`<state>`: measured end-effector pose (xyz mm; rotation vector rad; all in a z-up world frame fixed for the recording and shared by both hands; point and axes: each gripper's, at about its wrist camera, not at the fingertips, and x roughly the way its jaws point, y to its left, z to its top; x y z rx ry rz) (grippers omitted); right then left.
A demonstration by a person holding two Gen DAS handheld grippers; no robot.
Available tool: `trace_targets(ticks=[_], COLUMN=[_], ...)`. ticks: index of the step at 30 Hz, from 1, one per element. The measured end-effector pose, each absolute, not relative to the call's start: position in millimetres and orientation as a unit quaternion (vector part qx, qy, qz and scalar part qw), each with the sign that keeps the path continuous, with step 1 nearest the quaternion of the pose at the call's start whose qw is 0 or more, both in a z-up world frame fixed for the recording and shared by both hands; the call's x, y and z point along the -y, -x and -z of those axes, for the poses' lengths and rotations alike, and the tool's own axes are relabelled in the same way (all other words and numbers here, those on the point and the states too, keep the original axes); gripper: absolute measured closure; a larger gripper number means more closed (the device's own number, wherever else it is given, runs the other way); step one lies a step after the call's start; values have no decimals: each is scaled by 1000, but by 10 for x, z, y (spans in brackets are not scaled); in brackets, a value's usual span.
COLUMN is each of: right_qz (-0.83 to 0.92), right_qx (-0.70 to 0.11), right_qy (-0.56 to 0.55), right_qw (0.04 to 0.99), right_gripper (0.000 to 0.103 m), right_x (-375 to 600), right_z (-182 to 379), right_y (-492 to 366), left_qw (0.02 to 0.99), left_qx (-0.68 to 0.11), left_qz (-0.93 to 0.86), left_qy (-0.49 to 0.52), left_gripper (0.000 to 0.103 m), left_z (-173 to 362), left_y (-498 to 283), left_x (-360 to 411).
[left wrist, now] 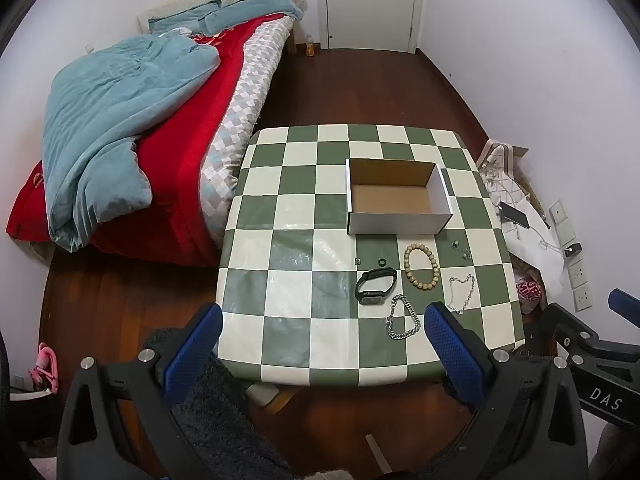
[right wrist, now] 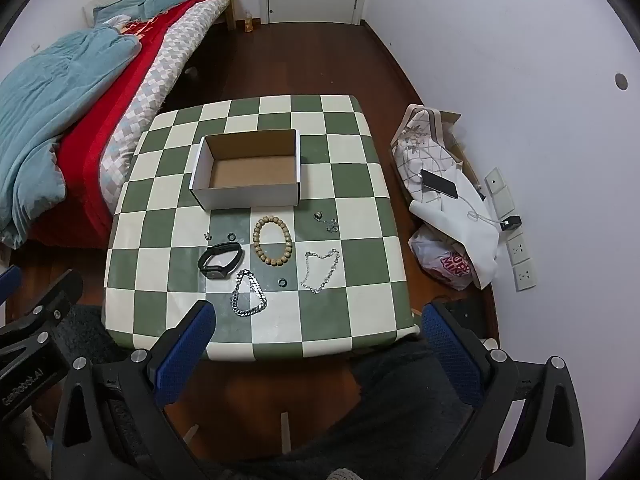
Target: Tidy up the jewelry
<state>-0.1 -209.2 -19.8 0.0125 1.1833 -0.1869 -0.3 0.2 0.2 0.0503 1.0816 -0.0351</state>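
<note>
A glossy green-and-cream checkered bench carries an open rectangular cardboard box, white outside, brown inside. Below the box, at about 6 o'clock from it, lies the jewelry: a ring of round wooden beads forming a bracelet, a black smartwatch with its strap looped at 9 o'clock of the beads, a chunky silver curb chain nearest the bench's front edge, a thin silver necklace at 3 o'clock of the chain, and a small black ring between them. The left hand-held gripper and right hand-held gripper both hover low over the near edge, blue textured pads spread wide, holding nothing; the curb chain lies at 12 o'clock, just ahead of each.
</note>
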Motion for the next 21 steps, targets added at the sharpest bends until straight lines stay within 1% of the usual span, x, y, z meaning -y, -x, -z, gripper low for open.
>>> trace_targets(ticks=[21], right_qz=[86], right_qx=[-553], right_qy=[-10], right_qw=[829], right_gripper=[0], right_x=[2087], right_z=[92], right_y=[54], left_qw=[858], left_qx=[-512], left_qz=[19], left_qy=[-28], left_gripper=[0], left_z=[-72], left_y=[65], left_x=[-6])
